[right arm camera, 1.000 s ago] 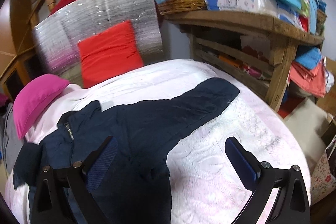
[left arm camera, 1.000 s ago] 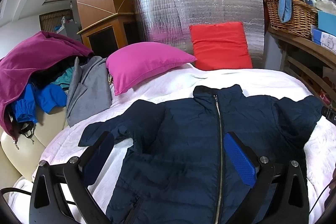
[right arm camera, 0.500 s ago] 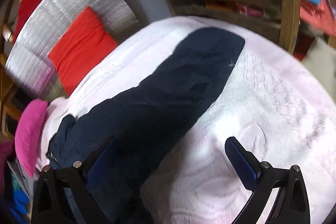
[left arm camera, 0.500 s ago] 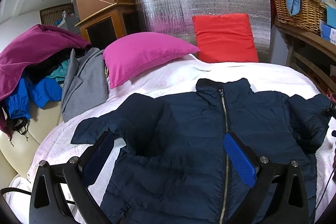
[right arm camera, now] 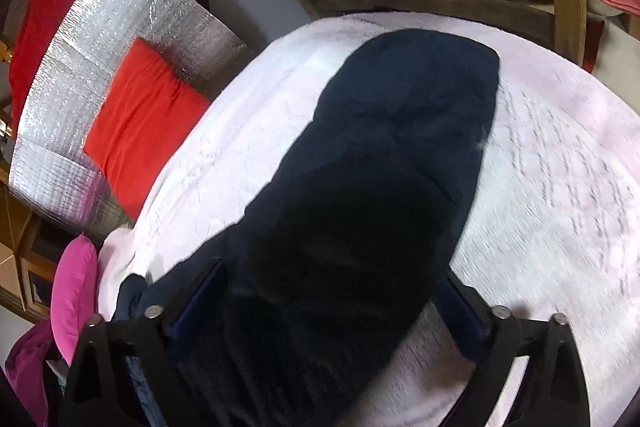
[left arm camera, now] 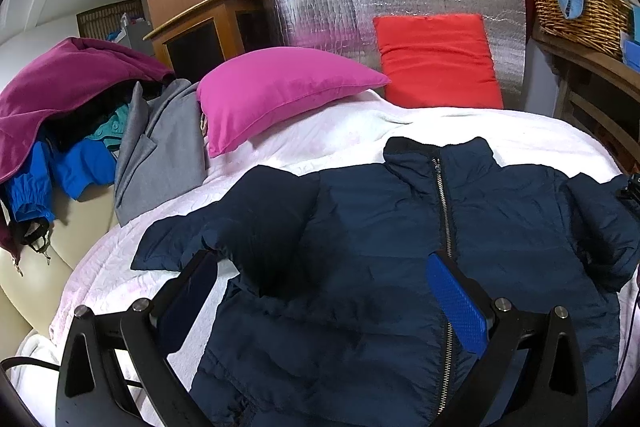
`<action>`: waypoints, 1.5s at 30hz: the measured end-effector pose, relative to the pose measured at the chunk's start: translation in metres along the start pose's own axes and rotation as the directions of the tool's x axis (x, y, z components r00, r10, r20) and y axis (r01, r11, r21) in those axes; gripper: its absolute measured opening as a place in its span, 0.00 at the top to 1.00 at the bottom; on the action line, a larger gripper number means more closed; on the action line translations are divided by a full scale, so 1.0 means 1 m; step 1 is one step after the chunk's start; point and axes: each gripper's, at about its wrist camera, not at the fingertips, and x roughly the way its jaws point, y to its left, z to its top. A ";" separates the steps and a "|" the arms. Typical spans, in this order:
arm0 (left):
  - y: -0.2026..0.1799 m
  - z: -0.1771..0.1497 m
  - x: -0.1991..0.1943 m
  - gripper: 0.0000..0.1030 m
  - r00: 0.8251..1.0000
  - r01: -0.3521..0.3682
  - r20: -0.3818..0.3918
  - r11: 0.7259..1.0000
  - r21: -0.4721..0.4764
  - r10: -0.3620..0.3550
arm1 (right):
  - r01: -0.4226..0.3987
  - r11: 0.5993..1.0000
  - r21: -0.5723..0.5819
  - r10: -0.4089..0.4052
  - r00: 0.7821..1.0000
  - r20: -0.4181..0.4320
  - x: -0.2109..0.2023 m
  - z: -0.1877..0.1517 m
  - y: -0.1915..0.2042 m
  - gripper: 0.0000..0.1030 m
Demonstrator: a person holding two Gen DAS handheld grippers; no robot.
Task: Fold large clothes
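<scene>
1. Navy jacket point(left arm camera: 384, 267) lies flat, zipped, on the white bed cover point(left arm camera: 320, 135).
2. Left tongs point(left arm camera: 320, 301) spread wide above its front, nothing pinched.
3. Right tongs point(right arm camera: 328, 311) closing, straddling the sleeve point(right arm camera: 384, 163); pads not yet pressing.

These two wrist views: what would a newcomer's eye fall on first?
A dark navy puffer jacket lies spread, zipped, on the white quilted bedcover. Behind it sit a bright pink pillow and a red cushion. The right gripper straddles one sleeve, jaws closing.
</scene>
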 end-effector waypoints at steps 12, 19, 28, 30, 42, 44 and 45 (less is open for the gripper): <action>0.006 0.000 0.004 0.00 1.000 -0.004 0.000 1.000 -0.005 0.004 | -0.016 0.997 -0.070 0.023 0.995 0.101 -0.010 0.004 0.021 0.79; 0.015 -0.002 0.007 0.00 1.000 -0.009 0.002 1.000 -0.018 0.009 | -0.164 0.944 -0.286 0.214 0.964 0.156 -0.055 -0.027 0.096 0.79; 0.040 -0.002 0.053 0.00 0.996 -0.023 -0.086 0.999 -0.046 0.019 | -0.432 0.772 -0.467 0.441 0.892 -0.097 -0.078 -0.135 0.185 0.79; 0.047 -0.005 0.067 0.00 0.991 -0.026 -0.132 0.998 -0.051 0.019 | -0.476 0.747 -0.464 0.450 0.876 -0.175 -0.069 -0.163 0.195 0.79; 0.071 -0.006 0.070 0.00 0.987 0.049 -0.143 0.989 -0.139 -0.069 | -0.617 0.744 -0.255 0.431 0.736 -0.522 -0.054 -0.249 0.164 0.23; 0.063 -0.006 0.065 0.00 0.986 0.096 -0.123 0.986 -0.133 -0.113 | -0.631 0.739 -0.234 0.475 0.735 -0.483 -0.074 -0.230 0.148 0.22; 0.059 -0.005 0.063 0.00 0.984 0.118 -0.116 0.985 -0.125 -0.132 | -0.626 0.745 -0.232 0.496 0.751 -0.436 -0.087 -0.216 0.134 0.22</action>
